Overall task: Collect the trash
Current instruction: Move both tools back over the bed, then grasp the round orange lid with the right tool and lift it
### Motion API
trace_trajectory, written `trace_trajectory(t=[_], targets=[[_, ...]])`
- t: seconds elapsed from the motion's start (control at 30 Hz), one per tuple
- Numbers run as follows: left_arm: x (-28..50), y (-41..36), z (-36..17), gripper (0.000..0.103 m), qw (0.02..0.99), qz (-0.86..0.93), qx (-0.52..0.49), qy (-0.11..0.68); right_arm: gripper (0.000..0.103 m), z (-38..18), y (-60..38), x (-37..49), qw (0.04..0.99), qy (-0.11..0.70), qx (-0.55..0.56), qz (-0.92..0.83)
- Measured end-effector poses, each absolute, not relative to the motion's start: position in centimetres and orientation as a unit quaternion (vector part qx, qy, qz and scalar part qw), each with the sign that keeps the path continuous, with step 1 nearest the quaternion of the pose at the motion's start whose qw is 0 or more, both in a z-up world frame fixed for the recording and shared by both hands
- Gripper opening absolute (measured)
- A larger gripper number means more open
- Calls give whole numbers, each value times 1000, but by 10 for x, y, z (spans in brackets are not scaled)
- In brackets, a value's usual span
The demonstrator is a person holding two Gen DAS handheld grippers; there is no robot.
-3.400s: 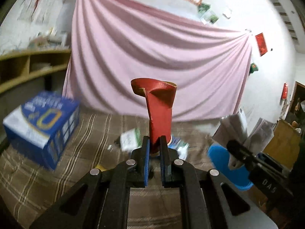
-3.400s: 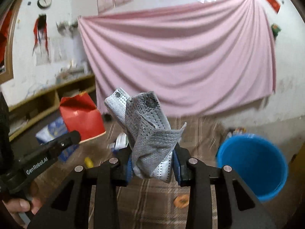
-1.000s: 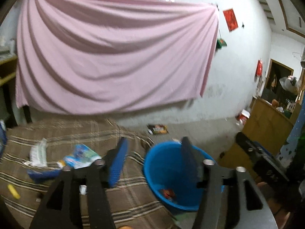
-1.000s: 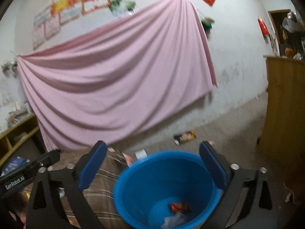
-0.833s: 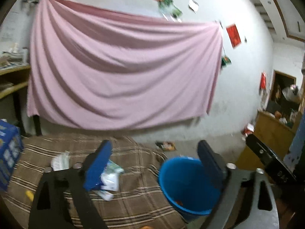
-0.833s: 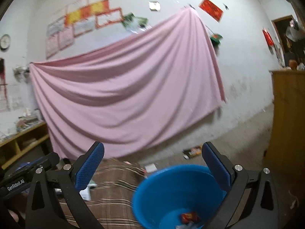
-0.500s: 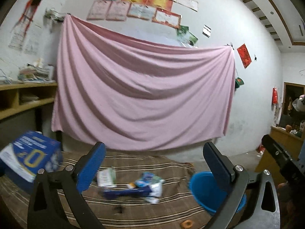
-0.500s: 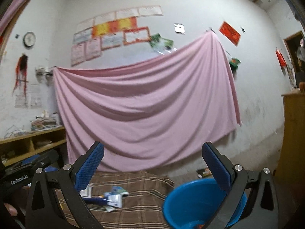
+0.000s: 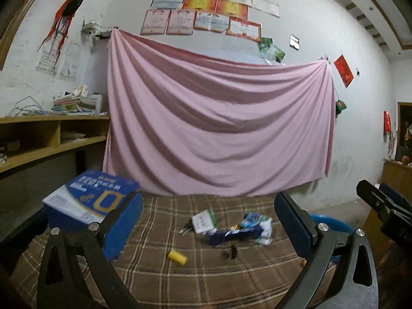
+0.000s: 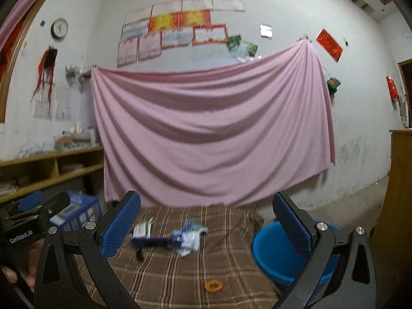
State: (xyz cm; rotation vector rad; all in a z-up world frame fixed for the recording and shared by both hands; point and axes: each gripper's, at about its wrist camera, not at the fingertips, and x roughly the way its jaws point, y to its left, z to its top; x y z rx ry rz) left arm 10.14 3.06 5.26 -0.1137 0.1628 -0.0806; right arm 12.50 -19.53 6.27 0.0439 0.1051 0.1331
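Both grippers are open and empty, held above the brown plaid cloth [image 9: 206,278]. My left gripper [image 9: 208,221] faces a litter pile: a white-green packet [image 9: 203,220], a dark blue wrapper [image 9: 231,235], crumpled white wrappers [image 9: 262,229], a yellow cylinder [image 9: 177,257] and a small dark item [image 9: 233,251]. My right gripper [image 10: 206,224] sees the same pile [image 10: 167,239], an orange ring [image 10: 213,286] and the blue bucket [image 10: 273,255] at the right. The bucket's rim [image 9: 332,220] also shows in the left wrist view.
A blue carton [image 9: 85,203] stands at the cloth's left edge. A wooden shelf [image 9: 46,139] runs along the left wall. A pink sheet [image 9: 219,128] hangs behind. A wooden cabinet [image 10: 401,180] stands at the right.
Both grippers let their trash go into the blue bucket, opened wide, then lifted and swung left from the bucket to face the litter on the cloth.
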Motion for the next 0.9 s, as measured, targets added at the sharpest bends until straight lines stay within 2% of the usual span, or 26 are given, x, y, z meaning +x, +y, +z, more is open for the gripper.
trace_trajectory(t=[0.23,0.53,0.63,0.67,0.73,0.9], targets=[[108,39,24,100,991,-31,-59,117,103,36,-187,133,991,123,11,49],[147,30,6,100,976,-63,-46,204,102,1,-192,168,966,258,4,18],[164,21,0,100,967,-83,-44,238,94,-8,-194,176,957,291,5,17],[168,19,-1,100,964,-89,-44,247,85,-12,-195,179,952,305,5,18],[179,13,-5,99,956,-100,-43,271,74,-18,-195,184,946,324,5,21],[208,-2,-18,72,933,-125,-36,337,57,-30,-197,194,930,367,9,35]])
